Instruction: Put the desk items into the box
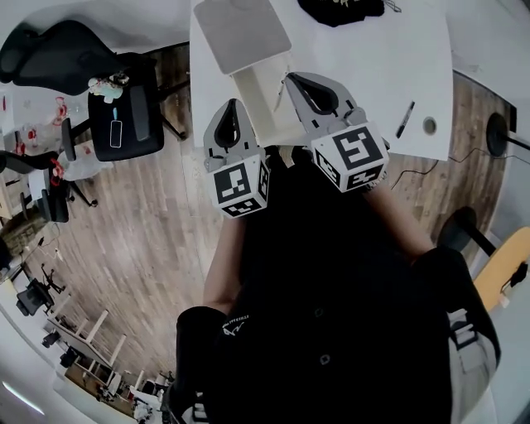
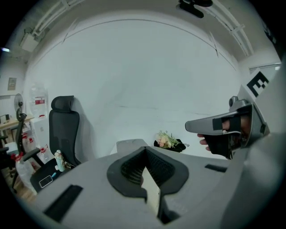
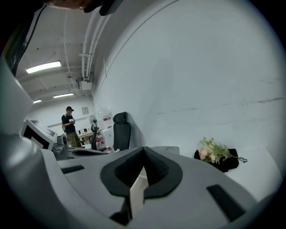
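Observation:
A cream box [image 1: 263,103] with its grey lid [image 1: 242,33] swung open stands on the white desk [image 1: 364,74]. A black pen [image 1: 405,118] and a small round item [image 1: 429,126] lie near the desk's front right edge. A bunch of flowers on a black cloth [image 1: 339,10] lies at the far side. My left gripper [image 1: 231,106] hovers at the box's left side, shut, nothing in it. Over the box's front right corner my right gripper [image 1: 291,78] is also shut and holds nothing. The flowers [image 2: 169,141] show past the left gripper [image 2: 145,148], and likewise the flowers [image 3: 213,154] past the right gripper [image 3: 143,148].
A black office chair [image 1: 124,116] with a phone on its seat stands left of the desk on the wood floor. A cable [image 1: 414,174] runs along the floor at the right. Far off, a person [image 3: 69,125] stands by other desks.

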Motion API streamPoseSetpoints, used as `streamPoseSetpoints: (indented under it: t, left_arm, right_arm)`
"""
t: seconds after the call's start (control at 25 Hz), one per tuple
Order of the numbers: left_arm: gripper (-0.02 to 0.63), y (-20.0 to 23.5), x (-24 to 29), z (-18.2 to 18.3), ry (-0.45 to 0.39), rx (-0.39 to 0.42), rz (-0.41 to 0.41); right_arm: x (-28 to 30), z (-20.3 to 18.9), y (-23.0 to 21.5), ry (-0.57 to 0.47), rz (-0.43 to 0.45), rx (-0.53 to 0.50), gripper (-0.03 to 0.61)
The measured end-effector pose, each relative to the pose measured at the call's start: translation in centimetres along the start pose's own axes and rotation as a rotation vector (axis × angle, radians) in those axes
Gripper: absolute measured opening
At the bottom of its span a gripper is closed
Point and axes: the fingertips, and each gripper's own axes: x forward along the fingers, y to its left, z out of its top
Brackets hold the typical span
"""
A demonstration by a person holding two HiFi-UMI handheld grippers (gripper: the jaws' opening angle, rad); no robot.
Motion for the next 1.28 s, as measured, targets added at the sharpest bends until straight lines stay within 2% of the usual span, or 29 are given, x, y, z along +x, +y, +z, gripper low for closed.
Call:
streamPoseSetpoints:
  t: [0.4,0.64,0.76,1.0,1.28]
  left_arm:
    - [0.008,-0.5,-3.3,4.0,-0.160,0.010,0.035]
    - [0.008,-1.6,-4.6,6.7,-0.263,0.069,0.055]
    - [0.008,-1.8,-5.0,7.6,-0.300,0.069,0.061]
    - [0.008,-2.0,-5.6,8.4,-0.330,0.075,0.066]
    - [0.008,-2.1,-5.3,8.5,-0.328,0.078,0.072]
  right_arm:
    - [-1.4,2.8,2.1,-0.076,0.089,-0.079,-0.002]
    - [-2.5,4.8,2.1,-0.143,0.086,-0.120,-0.002]
    - [-3.0,5.8,1.9,-0.177,0.082,-0.127,-0.002]
    - [-3.5,6.3,1.4,-0.192,0.065,-0.133,-0.002]
    - [-3.6,6.6,0.6,-0.199,0.053,-0.120,-0.002]
